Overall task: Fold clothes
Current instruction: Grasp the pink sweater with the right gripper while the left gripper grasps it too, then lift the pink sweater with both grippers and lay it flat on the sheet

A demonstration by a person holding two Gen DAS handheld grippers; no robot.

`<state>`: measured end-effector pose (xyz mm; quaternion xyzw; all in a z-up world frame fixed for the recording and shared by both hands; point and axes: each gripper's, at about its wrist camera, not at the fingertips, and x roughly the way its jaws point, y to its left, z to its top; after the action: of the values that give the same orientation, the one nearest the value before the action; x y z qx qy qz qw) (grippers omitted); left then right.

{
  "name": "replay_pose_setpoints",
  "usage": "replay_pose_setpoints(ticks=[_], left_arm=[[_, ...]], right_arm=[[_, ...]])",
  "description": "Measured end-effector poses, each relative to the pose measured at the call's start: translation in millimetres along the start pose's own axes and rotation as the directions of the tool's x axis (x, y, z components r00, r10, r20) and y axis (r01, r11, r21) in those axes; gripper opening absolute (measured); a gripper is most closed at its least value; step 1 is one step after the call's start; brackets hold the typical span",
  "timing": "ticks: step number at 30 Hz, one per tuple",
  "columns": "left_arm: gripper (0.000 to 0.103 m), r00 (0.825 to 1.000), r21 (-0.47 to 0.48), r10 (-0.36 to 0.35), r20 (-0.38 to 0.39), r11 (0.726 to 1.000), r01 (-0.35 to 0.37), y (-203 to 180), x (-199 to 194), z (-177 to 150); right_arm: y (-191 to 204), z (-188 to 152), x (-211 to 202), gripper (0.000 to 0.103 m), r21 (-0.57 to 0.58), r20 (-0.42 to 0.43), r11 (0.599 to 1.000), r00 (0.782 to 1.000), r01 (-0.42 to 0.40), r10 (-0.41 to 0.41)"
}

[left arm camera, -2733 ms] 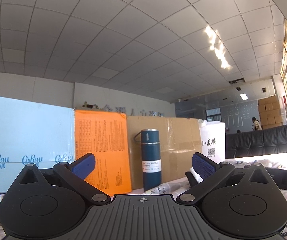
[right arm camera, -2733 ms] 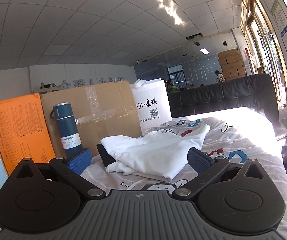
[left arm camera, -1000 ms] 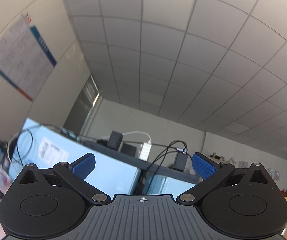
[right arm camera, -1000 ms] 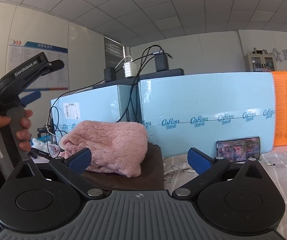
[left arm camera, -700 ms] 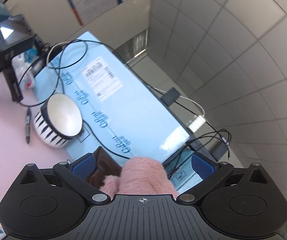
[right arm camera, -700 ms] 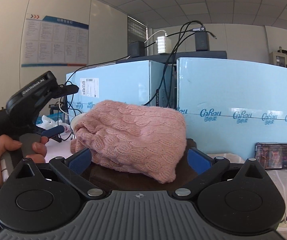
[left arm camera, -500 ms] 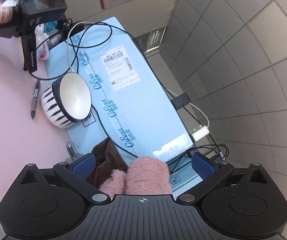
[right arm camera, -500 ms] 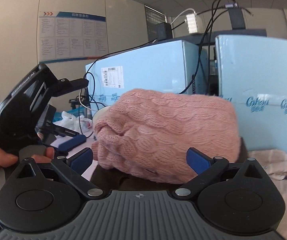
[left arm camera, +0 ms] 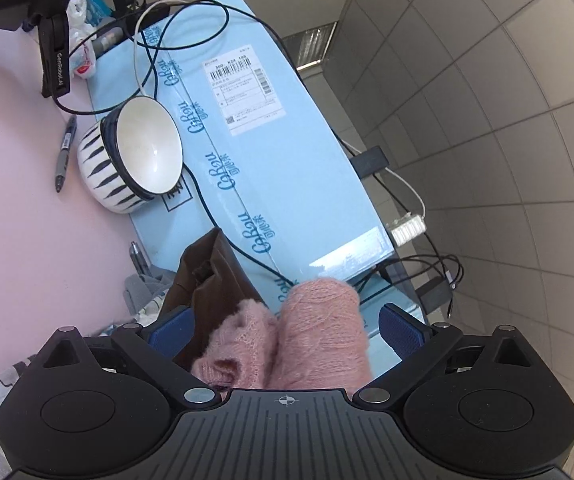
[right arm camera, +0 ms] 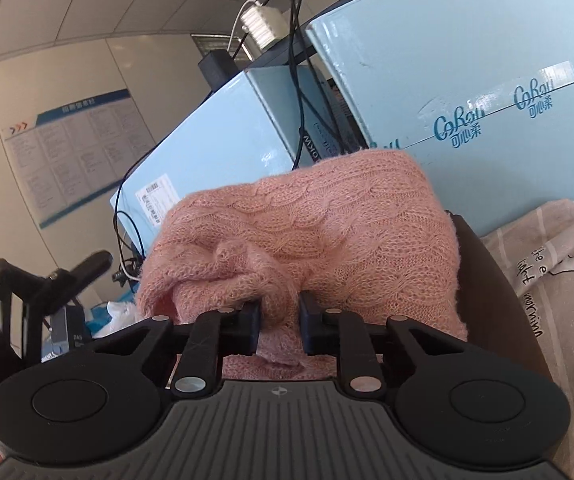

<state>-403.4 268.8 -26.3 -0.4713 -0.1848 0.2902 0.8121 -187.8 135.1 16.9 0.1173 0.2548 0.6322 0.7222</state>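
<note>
Gripping only a small knit fold, the right gripper (right arm camera: 280, 322) risks slipping off the pink sweater (right arm camera: 319, 240), which lies atop a brown garment (left arm camera: 211, 280) while the left gripper (left arm camera: 287, 330) fingers straddle it open.

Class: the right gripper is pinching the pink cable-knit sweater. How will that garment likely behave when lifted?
The pink cable-knit sweater will probably sag and unroll, since it is soft, loosely bundled knit. The right gripper holds only a small bunched fold, so the rest likely hangs down. Its fuzzy yarn probably grips the pads rather than slipping.
</note>
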Motion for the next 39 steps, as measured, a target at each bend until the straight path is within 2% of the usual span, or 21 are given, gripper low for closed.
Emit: replay_pose_setpoints(ticks=[1, 4, 5, 6, 8, 9, 10, 11, 13, 15, 17, 19, 22, 25, 27, 29, 32, 34, 36, 39], left_arm=[[0.095, 1.000, 0.018, 0.011, -0.010, 1.000, -0.011, -2, 2, -2], [0.078, 0.997, 0.123, 0.074, -0.034, 0.990, -0.069, -12, 9, -12], [0.069, 0.994, 0.178, 0.098, -0.038, 0.980, -0.090, -17, 11, -16], [0.064, 0.992, 0.236, 0.118, -0.044, 0.966, -0.104, -23, 13, -21], [0.059, 0.989, 0.338, 0.137, -0.055, 0.935, -0.111, -33, 17, -31], [0.053, 0.988, 0.372, 0.141, -0.062, 0.922, -0.108, -36, 18, -35], [0.050, 0.987, 0.402, 0.145, -0.068, 0.910, -0.106, -39, 20, -39], [0.043, 0.986, 0.423, 0.152, -0.072, 0.900, -0.108, -40, 21, -41], [0.038, 0.984, 0.433, 0.155, -0.085, 0.895, -0.104, -40, 23, -43], [0.037, 0.983, 0.446, 0.158, -0.091, 0.889, -0.101, -40, 25, -45], [0.037, 0.983, 0.483, 0.162, -0.084, 0.869, -0.102, -43, 25, -49], [0.036, 0.983, 0.542, 0.165, -0.079, 0.835, -0.096, -50, 25, -57], [0.037, 0.983, 0.626, 0.154, -0.099, 0.778, -0.059, -60, 27, -70], [0.037, 0.977, 0.695, 0.154, -0.147, 0.719, -0.009, -67, 30, -85], [0.037, 0.970, 0.723, 0.169, -0.174, 0.691, 0.010, -68, 34, -94], [0.037, 0.964, 0.739, 0.186, -0.188, 0.673, 0.015, -68, 38, -99], [0.036, 0.962, 0.741, 0.195, -0.191, 0.672, 0.012, -67, 39, -100], [0.035, 0.962, 0.735, 0.191, -0.193, 0.678, 0.013, -65, 39, -98], [0.025, 0.963, 0.731, 0.187, -0.195, 0.683, 0.016, -64, 40, -97], [0.022, 0.967, 0.728, 0.165, -0.195, 0.685, 0.030, -64, 38, -97]], right_arm=[[-2, 2, -5, 0.016, 0.010, 0.022, 1.000, 1.000, 0.006, -0.006], [-8, 6, -16, 0.016, 0.034, 0.069, 0.999, 0.997, 0.029, -0.031], [-10, 7, -18, 0.016, 0.037, 0.078, 0.999, 0.996, 0.035, -0.038], [-9, 8, -19, 0.016, 0.020, 0.077, 0.999, 0.996, 0.032, -0.033], [-8, 8, -20, 0.018, -0.010, 0.069, 1.000, 0.997, 0.025, -0.024], [-7, 8, -21, 0.022, -0.014, 0.060, 1.000, 0.998, 0.021, -0.020], [-7, 8, -21, 0.030, 0.000, 0.054, 1.000, 0.998, 0.018, -0.018], [-8, 10, -23, 0.045, 0.016, 0.052, 1.000, 0.999, 0.007, -0.008], [-8, 15, -28, 0.065, 0.033, 0.057, 0.999, 0.998, -0.033, 0.031], [-2, 20, -33, 0.072, 0.017, 0.082, 0.998, 0.995, -0.054, 0.052], [4, 26, -33, 0.089, 0.006, 0.085, 0.998, 0.994, -0.068, 0.067], [10, 32, -29, 0.090, -0.001, 0.072, 0.997, 0.994, -0.077, 0.076], [22, 37, -18, 0.094, -0.048, 0.017, 0.998, 0.999, -0.031, 0.032], [27, 34, -6, 0.093, -0.099, -0.028, 0.992, 0.997, 0.072, -0.075], [21, 32, -2, 0.084, -0.091, -0.040, 0.989, 0.992, 0.119, -0.123], [12, 30, 1, 0.058, -0.068, -0.051, 0.985, 0.985, 0.158, -0.162], [0, 30, -2, 0.033, -0.015, -0.051, 0.986, 0.984, 0.168, -0.169], [-4, 32, -7, 0.027, 0.001, -0.039, 0.987, 0.986, 0.161, -0.161], [-3, 36, -22, 0.025, 0.000, 0.000, 0.989, 0.989, 0.148, -0.148], [-3, 44, -51, 0.025, -0.024, 0.075, 0.991, 0.989, 0.132, -0.130]])
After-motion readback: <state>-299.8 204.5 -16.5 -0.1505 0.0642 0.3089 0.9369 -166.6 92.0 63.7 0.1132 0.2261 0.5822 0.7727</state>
